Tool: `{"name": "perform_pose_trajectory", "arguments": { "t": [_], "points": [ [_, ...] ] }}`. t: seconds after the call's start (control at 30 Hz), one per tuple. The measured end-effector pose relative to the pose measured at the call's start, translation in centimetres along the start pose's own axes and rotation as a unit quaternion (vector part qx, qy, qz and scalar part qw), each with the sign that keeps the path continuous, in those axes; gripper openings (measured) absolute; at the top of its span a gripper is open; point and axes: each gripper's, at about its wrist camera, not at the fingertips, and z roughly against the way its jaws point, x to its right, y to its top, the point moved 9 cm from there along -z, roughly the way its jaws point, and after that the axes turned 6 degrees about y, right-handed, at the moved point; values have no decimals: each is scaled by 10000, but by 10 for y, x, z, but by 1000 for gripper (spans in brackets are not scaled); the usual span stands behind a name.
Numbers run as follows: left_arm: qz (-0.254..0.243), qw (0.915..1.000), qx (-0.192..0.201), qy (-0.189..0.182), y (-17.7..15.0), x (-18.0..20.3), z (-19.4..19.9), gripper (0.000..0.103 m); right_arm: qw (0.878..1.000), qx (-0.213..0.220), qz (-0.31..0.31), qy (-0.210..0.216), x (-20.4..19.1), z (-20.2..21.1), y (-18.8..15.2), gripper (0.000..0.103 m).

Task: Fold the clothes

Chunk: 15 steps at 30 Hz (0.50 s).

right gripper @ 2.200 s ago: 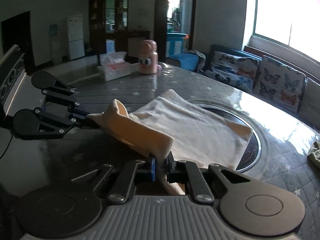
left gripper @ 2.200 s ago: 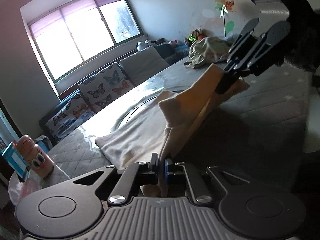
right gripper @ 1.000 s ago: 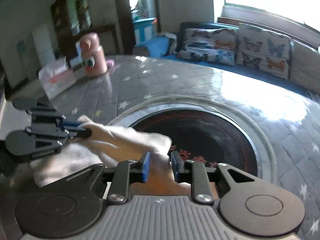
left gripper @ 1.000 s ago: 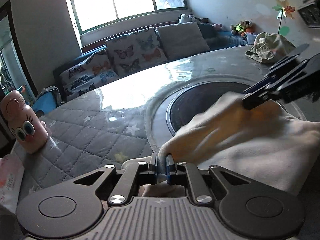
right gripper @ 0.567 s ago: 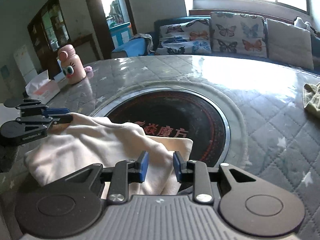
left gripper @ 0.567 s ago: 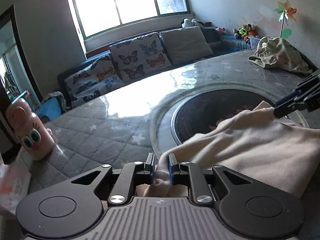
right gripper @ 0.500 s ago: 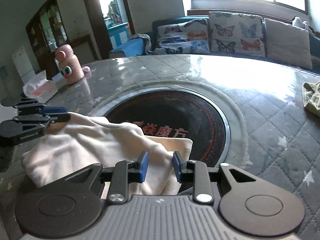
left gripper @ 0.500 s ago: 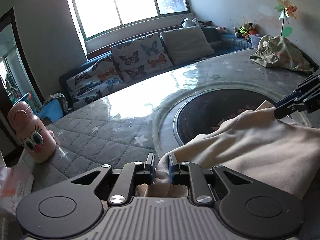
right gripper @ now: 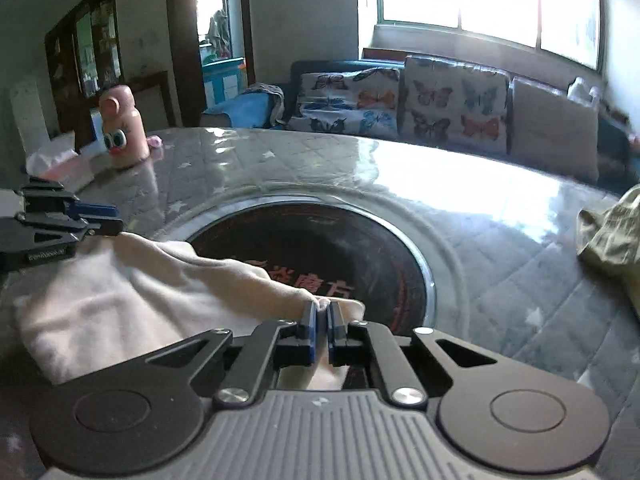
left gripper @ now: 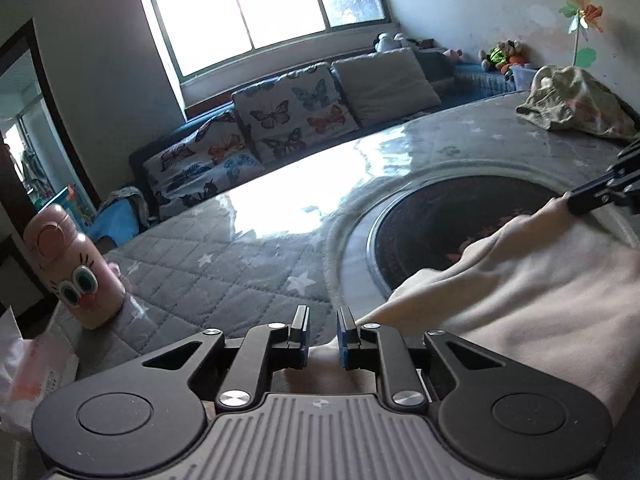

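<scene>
Cream cloth [right gripper: 120, 296] (right gripper [right gripper: 320, 320] pinching)

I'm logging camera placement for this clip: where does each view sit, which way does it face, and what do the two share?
Left wrist: sits on the left gripper, jaws apart, facing the window and sofa; the right gripper shows at the right edge.
Right wrist: sits on the right gripper, shut on the cream garment, facing the sofa and doorway; the left gripper shows at the left.
Shared: garment, quilted table, pink bottle, olive clothes pile.
</scene>
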Motion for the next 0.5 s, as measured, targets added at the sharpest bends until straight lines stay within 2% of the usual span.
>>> {"name": "perform_pose_trajectory", "arguments": {
  "t": [0.13, 0.2, 0.3, 0.5],
  "points": [
    [71, 9999, -69, 83, -5, -5, -4, 17, 9997, -188, -163, -51, 10, -16, -11, 7],
    [165, 9998, -17, 94, -4, -9, 0, 17, 9996, -130, -225, -87, 12, -12, -6, 14],
    [282, 9995, 117, 48, 3, -13, 13, 17, 9994, -6, -358, -11, 10, -2, 3, 14],
    [378, 9961, 185, -776, 10, 16, 33, 18, 9977, -123, -25, 661, -31, -9, 11, 14]
  ]
}}
